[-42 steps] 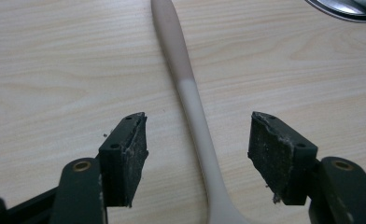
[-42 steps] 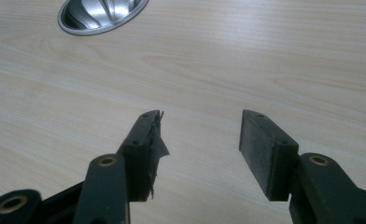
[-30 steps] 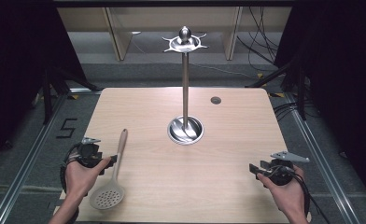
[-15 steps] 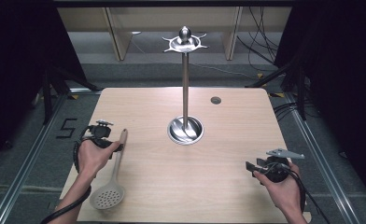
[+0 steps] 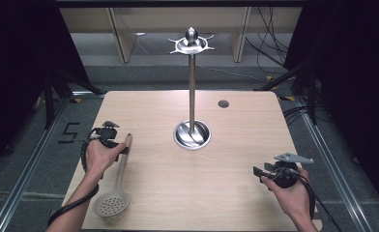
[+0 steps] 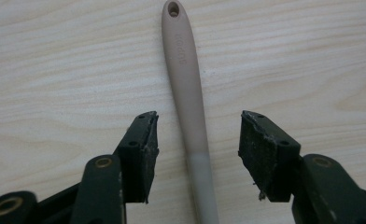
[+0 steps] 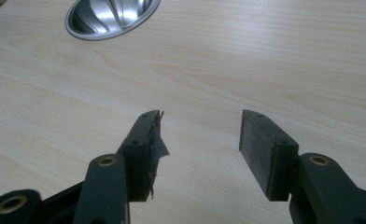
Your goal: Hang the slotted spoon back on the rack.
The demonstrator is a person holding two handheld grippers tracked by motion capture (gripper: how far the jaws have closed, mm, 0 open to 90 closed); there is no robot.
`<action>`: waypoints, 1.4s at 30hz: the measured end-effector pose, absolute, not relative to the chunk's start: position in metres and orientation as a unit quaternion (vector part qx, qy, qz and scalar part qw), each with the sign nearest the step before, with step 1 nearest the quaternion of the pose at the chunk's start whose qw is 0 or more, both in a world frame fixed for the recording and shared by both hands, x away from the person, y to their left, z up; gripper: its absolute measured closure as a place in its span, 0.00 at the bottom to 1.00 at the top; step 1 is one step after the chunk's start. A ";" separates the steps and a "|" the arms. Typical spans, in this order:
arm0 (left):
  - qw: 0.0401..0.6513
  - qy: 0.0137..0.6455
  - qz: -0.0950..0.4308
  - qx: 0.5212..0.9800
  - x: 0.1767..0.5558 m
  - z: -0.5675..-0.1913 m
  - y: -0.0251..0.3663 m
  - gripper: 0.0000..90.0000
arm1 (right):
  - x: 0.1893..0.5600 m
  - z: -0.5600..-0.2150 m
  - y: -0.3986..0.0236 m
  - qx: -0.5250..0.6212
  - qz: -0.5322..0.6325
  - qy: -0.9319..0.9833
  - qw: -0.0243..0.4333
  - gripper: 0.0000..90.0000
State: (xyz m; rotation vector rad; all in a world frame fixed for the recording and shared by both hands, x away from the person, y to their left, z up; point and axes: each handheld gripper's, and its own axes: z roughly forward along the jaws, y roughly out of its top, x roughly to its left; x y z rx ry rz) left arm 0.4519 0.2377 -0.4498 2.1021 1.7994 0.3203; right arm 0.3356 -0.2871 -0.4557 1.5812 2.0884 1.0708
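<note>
A beige slotted spoon [image 5: 116, 185] lies flat on the wooden table [image 5: 236, 125] at the left, its perforated head near the front edge and its handle [image 6: 186, 84] pointing away. My left gripper [image 6: 197, 135] is open and straddles the handle, one jaw on each side, not touching it; in the high view my left gripper [image 5: 114, 143] sits over the handle's far end. A steel stand [image 5: 192, 87] with a round base [image 7: 109, 16] and a hooked top rises at the table's centre. My right gripper [image 5: 260, 172] hovers open over bare wood at the front right.
A small dark round hole [image 5: 223, 104] sits in the table's far right part. Shelving and cables lie on the floor beyond the table. Metal rails run along the floor on both sides.
My left hand has moved forward and to the right, from the table's left edge to over the spoon's handle. The right hand has shifted only slightly.
</note>
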 end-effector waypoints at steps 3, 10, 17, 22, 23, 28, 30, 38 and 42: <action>0.156 0.640 0.092 0.746 0.463 -0.454 0.237 0.55 | 0.339 -0.458 -0.289 0.534 0.379 0.739 0.160 0.54; 0.142 0.651 0.080 0.741 0.479 -0.462 0.235 0.59 | 0.339 -0.457 -0.291 0.539 0.373 0.740 0.152 0.54; 0.133 0.639 0.068 0.755 0.490 -0.463 0.233 0.61 | 0.338 -0.456 -0.291 0.532 0.371 0.744 0.160 0.54; 0.126 0.640 0.064 0.755 0.497 -0.467 0.234 0.63 | 0.334 -0.454 -0.288 0.532 0.367 0.745 0.166 0.54; 0.122 0.640 0.063 0.756 0.498 -0.467 0.233 0.63 | 0.334 -0.454 -0.288 0.535 0.366 0.743 0.166 0.54; 0.118 0.641 0.059 0.756 0.502 -0.470 0.232 0.64 | 0.334 -0.455 -0.290 0.534 0.367 0.744 0.164 0.54; 0.119 0.641 0.060 0.756 0.504 -0.471 0.232 0.64 | 0.334 -0.456 -0.290 0.538 0.367 0.740 0.166 0.54; 0.113 0.644 0.064 0.754 0.507 -0.478 0.228 0.65 | 0.332 -0.455 -0.290 0.538 0.371 0.741 0.154 0.54; 0.110 0.643 0.059 0.756 0.507 -0.483 0.230 0.68 | 0.333 -0.456 -0.291 0.536 0.374 0.741 0.153 0.54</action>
